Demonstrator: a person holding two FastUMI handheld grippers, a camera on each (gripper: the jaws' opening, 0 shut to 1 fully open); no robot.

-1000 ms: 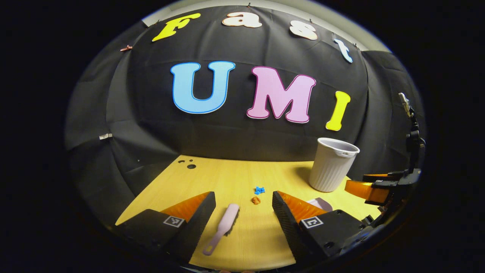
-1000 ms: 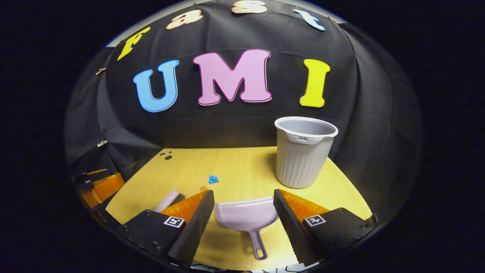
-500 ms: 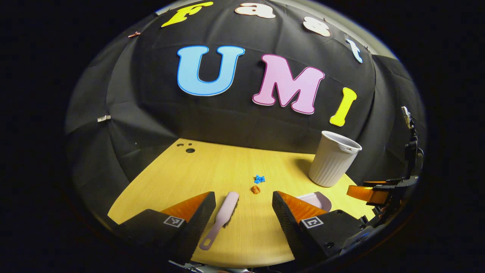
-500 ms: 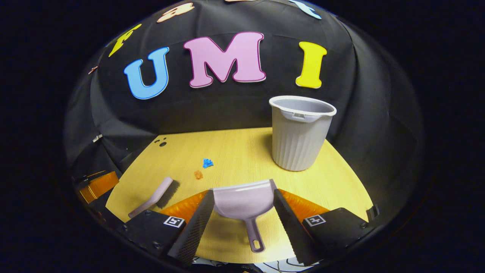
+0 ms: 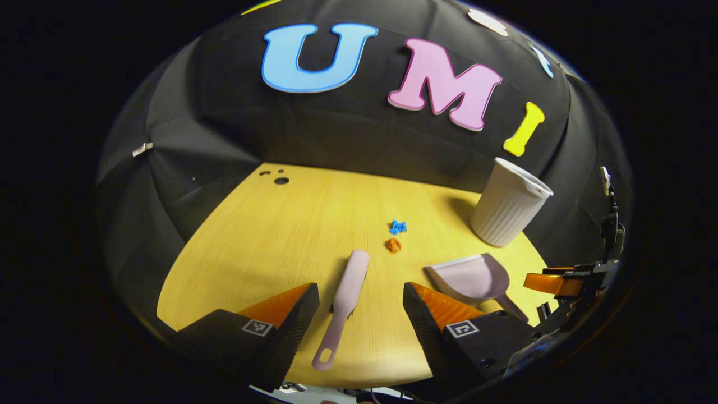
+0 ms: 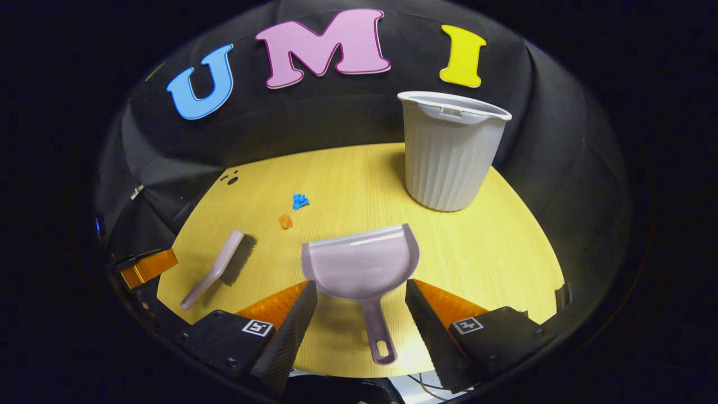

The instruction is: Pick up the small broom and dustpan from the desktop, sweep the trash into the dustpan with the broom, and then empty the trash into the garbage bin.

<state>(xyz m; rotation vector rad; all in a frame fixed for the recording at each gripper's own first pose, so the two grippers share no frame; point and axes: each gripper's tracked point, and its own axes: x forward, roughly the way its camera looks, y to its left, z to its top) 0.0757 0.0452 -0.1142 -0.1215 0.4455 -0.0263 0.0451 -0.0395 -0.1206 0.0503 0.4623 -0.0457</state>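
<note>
While fingers gape: broom (image 5: 345,300) between left | dustpan (image 6: 362,269) between right

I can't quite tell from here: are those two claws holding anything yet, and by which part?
Nothing is held. The left gripper is open over the broom handle, the right gripper open over the dustpan handle; both lie on the table.
</note>
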